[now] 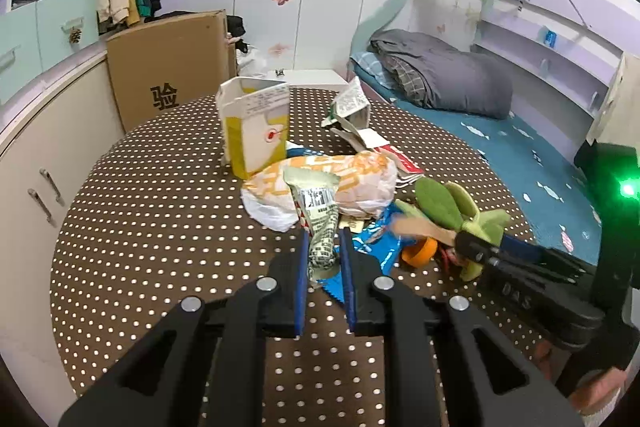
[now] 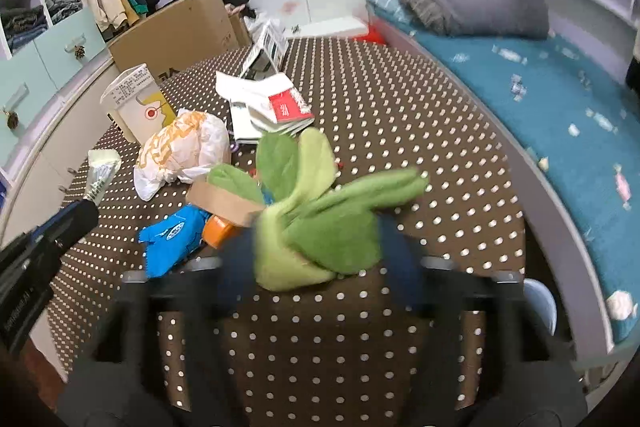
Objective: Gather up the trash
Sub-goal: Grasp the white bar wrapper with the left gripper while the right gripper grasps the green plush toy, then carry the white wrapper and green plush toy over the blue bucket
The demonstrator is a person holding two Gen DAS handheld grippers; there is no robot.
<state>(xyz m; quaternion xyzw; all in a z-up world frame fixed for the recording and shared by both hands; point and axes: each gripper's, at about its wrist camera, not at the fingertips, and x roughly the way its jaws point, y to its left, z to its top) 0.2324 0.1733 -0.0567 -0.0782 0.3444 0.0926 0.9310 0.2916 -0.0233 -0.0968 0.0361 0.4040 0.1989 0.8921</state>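
Observation:
My left gripper (image 1: 325, 247) is shut on a crumpled pale green wrapper (image 1: 320, 223) with a barcode, held above the polka-dot table (image 1: 160, 227); the wrapper also shows in the right wrist view (image 2: 100, 175). My right gripper (image 2: 316, 259) is shut on a green plush leafy toy (image 2: 320, 223), blurred by motion; the toy also shows in the left wrist view (image 1: 448, 207). On the table lie an orange-and-white bag (image 1: 320, 183), a blue wrapper (image 1: 376, 243), an orange cup (image 1: 420, 251), a brown paper piece (image 2: 224, 203) and a yellow-white carton (image 1: 256, 127).
An open torn carton (image 1: 352, 107) and a stack of booklets with a red cover (image 2: 272, 107) lie farther back. A cardboard box (image 1: 168, 71) stands behind the table. Cabinets (image 1: 36, 163) run along the left. A bed with a blue sheet (image 2: 560, 115) lies right.

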